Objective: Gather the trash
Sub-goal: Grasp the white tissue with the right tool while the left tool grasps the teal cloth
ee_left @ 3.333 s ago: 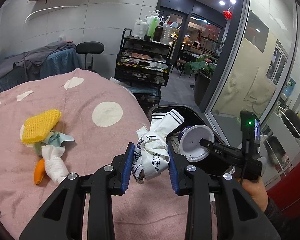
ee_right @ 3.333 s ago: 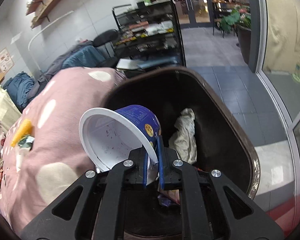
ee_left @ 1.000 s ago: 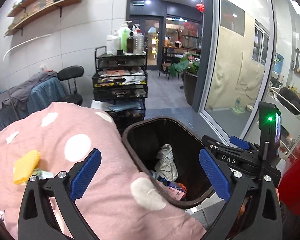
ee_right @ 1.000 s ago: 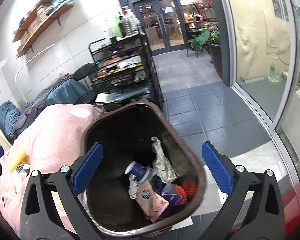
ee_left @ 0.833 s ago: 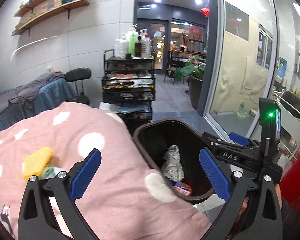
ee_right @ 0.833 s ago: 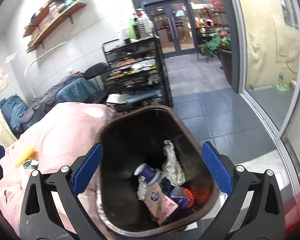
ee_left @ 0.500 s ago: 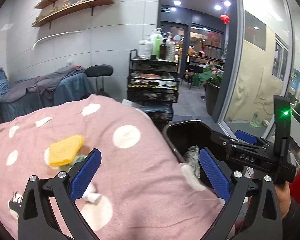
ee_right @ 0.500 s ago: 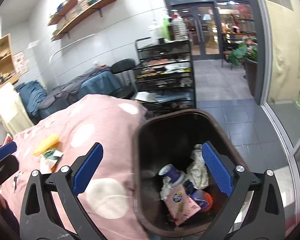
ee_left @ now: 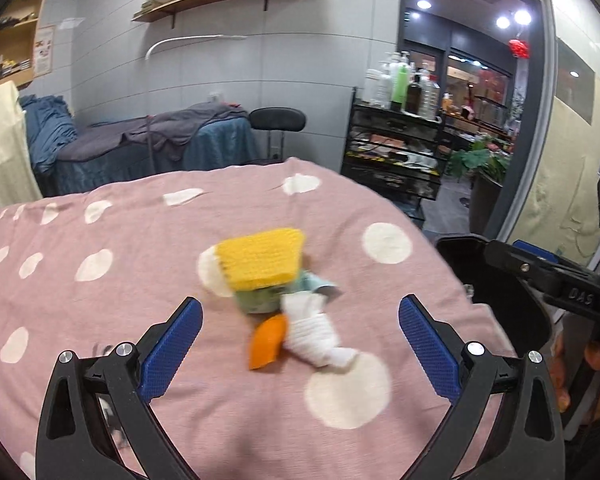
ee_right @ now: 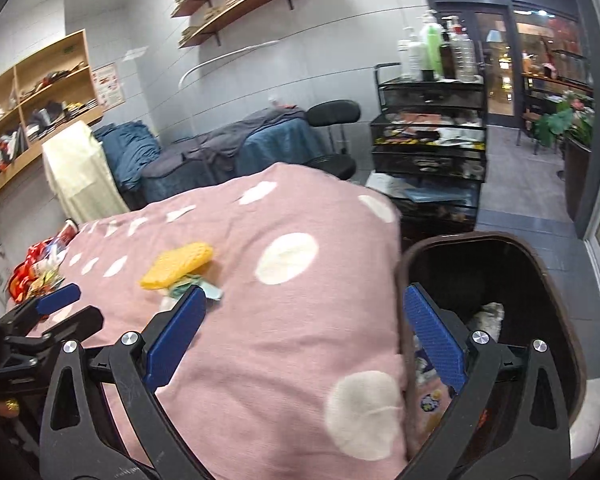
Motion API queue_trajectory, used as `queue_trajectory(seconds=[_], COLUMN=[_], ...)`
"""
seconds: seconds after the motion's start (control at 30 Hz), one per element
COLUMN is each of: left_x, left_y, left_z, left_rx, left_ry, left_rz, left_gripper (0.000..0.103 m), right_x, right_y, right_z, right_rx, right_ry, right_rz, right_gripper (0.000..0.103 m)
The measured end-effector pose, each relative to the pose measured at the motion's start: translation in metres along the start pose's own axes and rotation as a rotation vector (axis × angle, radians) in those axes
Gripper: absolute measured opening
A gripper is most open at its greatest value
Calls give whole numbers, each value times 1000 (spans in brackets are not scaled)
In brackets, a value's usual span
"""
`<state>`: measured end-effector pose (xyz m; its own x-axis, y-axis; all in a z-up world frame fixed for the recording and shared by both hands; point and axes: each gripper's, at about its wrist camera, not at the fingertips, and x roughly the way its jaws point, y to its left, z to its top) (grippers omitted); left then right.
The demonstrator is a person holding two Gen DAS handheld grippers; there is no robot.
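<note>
The left gripper (ee_left: pixel 300 332) is held above a bed covered by a pink blanket with white dots (ee_left: pixel 140 240); its jaws are spread wide apart and nothing is gripped between them; a small heap of trash is framed between the blue pads (ee_left: pixel 172 344). The heap is made up of a yellow foam net (ee_left: pixel 260 256) on top, a pale green wrapper (ee_left: pixel 260 300) under it, a white crumpled tissue (ee_left: pixel 316 332) toward the camera, and an orange piece (ee_left: pixel 266 342) touching the tissue on its left (the heap is blurred, so finer detail cannot be told).

The right gripper (ee_right: pixel 300 340) is seen with its jaws likewise wide apart and empty; it is held over the blanket's edge, just beside a dark trash bin (ee_right: pixel 540 272); crumpled paper (ee_right: pixel 488 316) and a pink packet (ee_right: pixel 432 404) are visible inside the bin, partly hidden behind the right pad. The yellow net is seen well to the left in this view, and the left gripper's fingers are caught at the left edge; red wrappers (ee_right: pixel 32 268) are seen at the blanket's far left end.

A black trolley with bottles (ee_left: pixel 396 132) is placed against the wall beyond the bed.
</note>
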<state>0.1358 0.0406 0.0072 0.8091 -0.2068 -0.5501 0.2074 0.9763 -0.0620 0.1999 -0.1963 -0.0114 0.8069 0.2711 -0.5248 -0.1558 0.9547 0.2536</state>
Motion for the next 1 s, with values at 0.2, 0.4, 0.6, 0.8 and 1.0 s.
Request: queue_trajectory(seconds=[0.2,0.4,0.6,0.8,1.0], left_x=[2,8,22,40,63], left_y=[46,77,98,93,78], left_z=[-5,-9,-14,-7,2], left_rx=[-76,-97,-97,-45,48], left_ry=[23,44,101,142,181], left_rz=[35,77,71,21,3], left_gripper=[97,97,89,84,79], right_x=[24,44,72,94,112], right_y=[34,69,96,110,116], right_z=[2,-1,-5,-7,-9], right_rx=[-45,-120,-199,-264,-308], right_ry=[74,133,225,286,357], right_rz=[75,95,59,50,63], right_gripper=[97,97,97,97,90])
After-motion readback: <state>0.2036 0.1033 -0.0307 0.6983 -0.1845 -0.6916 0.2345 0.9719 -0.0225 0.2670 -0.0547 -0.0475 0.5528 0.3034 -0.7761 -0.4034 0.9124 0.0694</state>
